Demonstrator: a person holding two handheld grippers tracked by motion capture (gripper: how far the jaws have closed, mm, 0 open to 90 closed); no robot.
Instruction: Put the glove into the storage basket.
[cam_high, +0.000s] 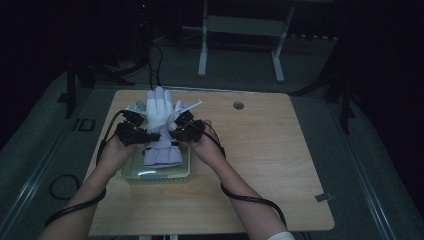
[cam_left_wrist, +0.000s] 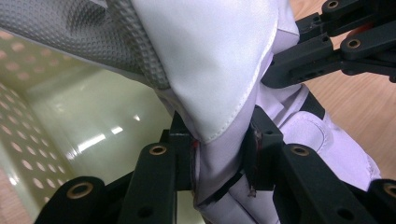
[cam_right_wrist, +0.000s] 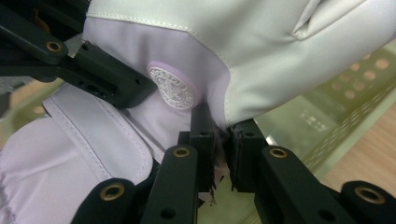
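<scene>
Both grippers pinch the glove (cam_high: 161, 127): left gripper (cam_high: 150, 136) at 9 o'clock, right gripper (cam_high: 172, 134) at 3. They should lower it evenly, keeping the cuff inside the basket (cam_high: 131, 174).

I was in a dark lab room. My wooden table (cam_high: 260, 165) stood alone on grey carpet (cam_high: 380, 165). At twelve o'clock was a white desk frame (cam_high: 240, 30), and black cables (cam_high: 155, 62) ran at eleven.

High view overhead; tool views close, sharing glove (cam_high: 161, 120).
</scene>
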